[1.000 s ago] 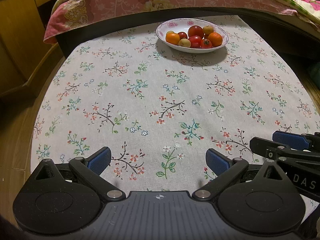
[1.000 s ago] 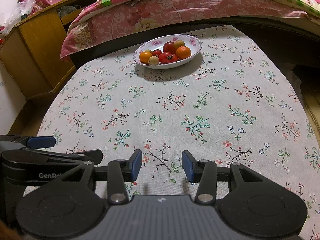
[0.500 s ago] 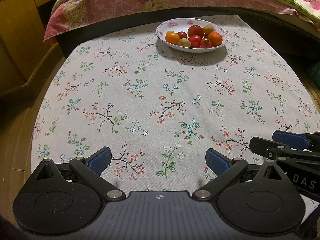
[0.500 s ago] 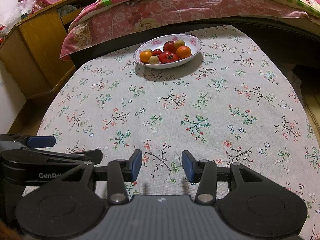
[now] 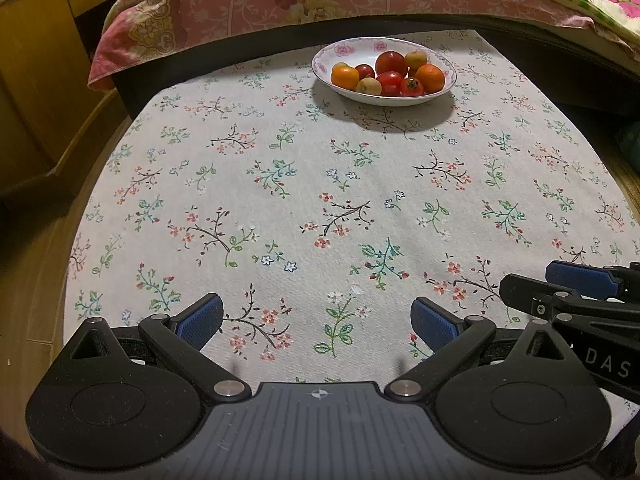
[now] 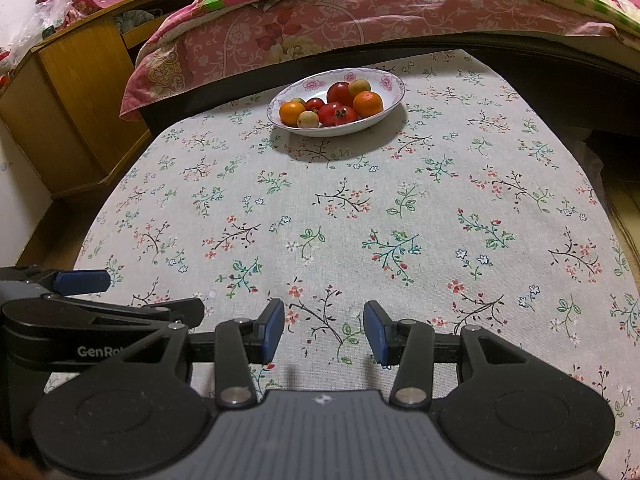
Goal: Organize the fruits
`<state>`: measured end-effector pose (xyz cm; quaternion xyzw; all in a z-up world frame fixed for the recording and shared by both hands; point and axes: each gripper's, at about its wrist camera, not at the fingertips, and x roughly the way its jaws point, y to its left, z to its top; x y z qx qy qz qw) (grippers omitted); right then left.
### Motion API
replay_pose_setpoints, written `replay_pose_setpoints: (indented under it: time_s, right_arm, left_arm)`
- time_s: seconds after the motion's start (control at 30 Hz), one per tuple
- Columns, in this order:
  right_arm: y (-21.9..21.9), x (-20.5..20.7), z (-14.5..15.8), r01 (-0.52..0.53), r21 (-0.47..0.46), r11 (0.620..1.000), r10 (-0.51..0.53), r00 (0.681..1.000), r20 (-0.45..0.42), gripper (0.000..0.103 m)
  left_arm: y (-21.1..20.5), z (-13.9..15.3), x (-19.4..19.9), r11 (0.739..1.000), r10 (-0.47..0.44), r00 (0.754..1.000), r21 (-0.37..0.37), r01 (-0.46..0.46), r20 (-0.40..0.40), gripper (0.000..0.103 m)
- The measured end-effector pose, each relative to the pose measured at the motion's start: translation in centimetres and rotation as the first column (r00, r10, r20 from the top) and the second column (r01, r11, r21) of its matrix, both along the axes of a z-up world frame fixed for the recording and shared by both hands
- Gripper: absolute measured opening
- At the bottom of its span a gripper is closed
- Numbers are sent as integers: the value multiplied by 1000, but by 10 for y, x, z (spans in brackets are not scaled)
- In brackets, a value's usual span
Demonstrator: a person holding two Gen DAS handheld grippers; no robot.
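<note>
A floral tablecloth (image 5: 320,184) is covering the table, with a pink quilt (image 6: 320,28) hanging at its far edge. A white bowl (image 5: 348,50) is sitting at the far side, holding the fruits (image 5: 390,74) piled together. The left gripper (image 5: 316,322) is hovering near the front edge, jaws wide apart and empty; the right gripper (image 6: 324,332) is hovering just beside it, jaws apart more narrowly, empty too
</note>
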<state>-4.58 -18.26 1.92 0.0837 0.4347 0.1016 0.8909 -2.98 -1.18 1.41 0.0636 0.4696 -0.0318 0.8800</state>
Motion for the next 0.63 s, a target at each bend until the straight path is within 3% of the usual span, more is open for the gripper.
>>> replay_pose_setpoints:
  time_s: [0.63]
  right_arm:
    - [3, -3, -2, -7, -9, 1000, 7, 1000, 6, 37]
  left_arm:
    - [2, 0, 1, 1000, 4, 1000, 14, -4, 6, 102]
